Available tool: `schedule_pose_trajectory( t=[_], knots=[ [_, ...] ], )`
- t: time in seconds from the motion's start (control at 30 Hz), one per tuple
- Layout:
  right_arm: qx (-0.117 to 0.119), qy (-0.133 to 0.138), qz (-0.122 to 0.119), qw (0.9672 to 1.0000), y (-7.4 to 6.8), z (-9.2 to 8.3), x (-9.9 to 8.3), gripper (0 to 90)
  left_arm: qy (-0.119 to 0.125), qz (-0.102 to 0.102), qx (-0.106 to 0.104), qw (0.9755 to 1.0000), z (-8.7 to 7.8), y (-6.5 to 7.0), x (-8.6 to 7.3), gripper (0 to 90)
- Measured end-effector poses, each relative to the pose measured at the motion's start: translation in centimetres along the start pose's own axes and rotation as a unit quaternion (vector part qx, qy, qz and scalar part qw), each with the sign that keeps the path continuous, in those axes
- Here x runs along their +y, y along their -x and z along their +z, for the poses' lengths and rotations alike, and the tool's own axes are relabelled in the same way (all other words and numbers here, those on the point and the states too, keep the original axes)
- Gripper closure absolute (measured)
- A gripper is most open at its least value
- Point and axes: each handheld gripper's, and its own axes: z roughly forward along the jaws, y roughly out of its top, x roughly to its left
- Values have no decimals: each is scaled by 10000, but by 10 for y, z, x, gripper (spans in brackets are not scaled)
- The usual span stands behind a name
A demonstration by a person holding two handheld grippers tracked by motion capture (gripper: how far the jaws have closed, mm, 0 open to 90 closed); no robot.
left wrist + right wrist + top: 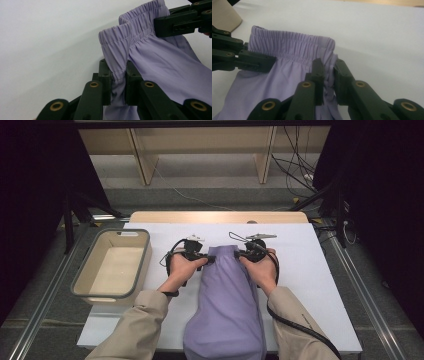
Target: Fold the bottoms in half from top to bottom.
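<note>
A pair of lilac trousers lies lengthwise on the white table, its elastic waistband at the far end and its legs running off the near edge. My left gripper is shut on the waistband's left corner, the gathered cloth pinched between its jaws. My right gripper is shut on the waistband's right corner, with bunched fabric squeezed between its jaws. Each gripper view also shows the other gripper clamped on the far corner.
A beige bin with a grey rim stands at the table's left edge. Beyond the table are wooden shelf legs and loose cables on the floor. Black stands flank both sides.
</note>
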Motion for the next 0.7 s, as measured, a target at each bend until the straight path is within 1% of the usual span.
schedule_pose_trajectory(
  t=[0.3,0.43,0.53,0.7],
  knots=[
    [-21,173,-71,9998,-1,-8,9,805,121,176,43,9998,-6,2,13,783],
    [-28,246,-69,9997,-1,-12,12,805,186,183,41,9997,-8,3,16,783],
    [-24,285,-110,9995,-1,-14,15,804,206,195,42,9996,-9,3,18,782],
    [-29,364,-93,9993,-2,-17,20,803,296,215,18,9993,-13,2,24,777]
  ],
)
